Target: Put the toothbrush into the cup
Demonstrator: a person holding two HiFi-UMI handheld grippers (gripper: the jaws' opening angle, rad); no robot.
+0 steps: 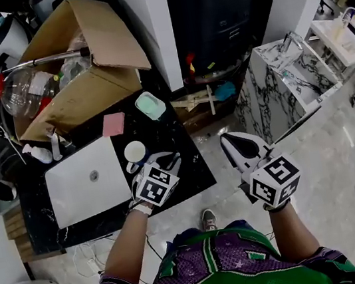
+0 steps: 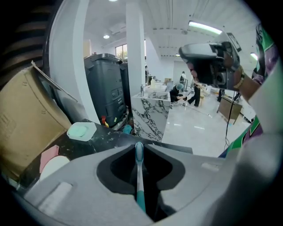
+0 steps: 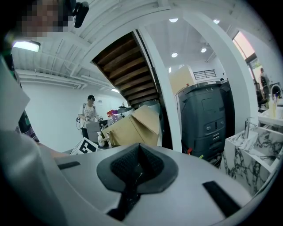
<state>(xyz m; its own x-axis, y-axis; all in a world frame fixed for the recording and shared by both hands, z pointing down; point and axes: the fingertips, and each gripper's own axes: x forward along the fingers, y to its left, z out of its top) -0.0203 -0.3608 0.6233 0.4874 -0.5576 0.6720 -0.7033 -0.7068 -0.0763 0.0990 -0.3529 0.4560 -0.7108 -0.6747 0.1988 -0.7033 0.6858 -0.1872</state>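
While the left gripper [image 2: 139,164] pinches the toothbrush [image 2: 139,174] by its handle, brush head pointing forward, it hangs just beside the white cup [image 1: 135,152] on the desk [image 1: 177,146], probably to steer it over the rim. The right gripper [image 3: 137,164], closed on nothing, waits clear of the desk.

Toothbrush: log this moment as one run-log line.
left gripper shut on teal-and-white toothbrush | right gripper shut, empty | round white cup on black table, toothbrush not yet in
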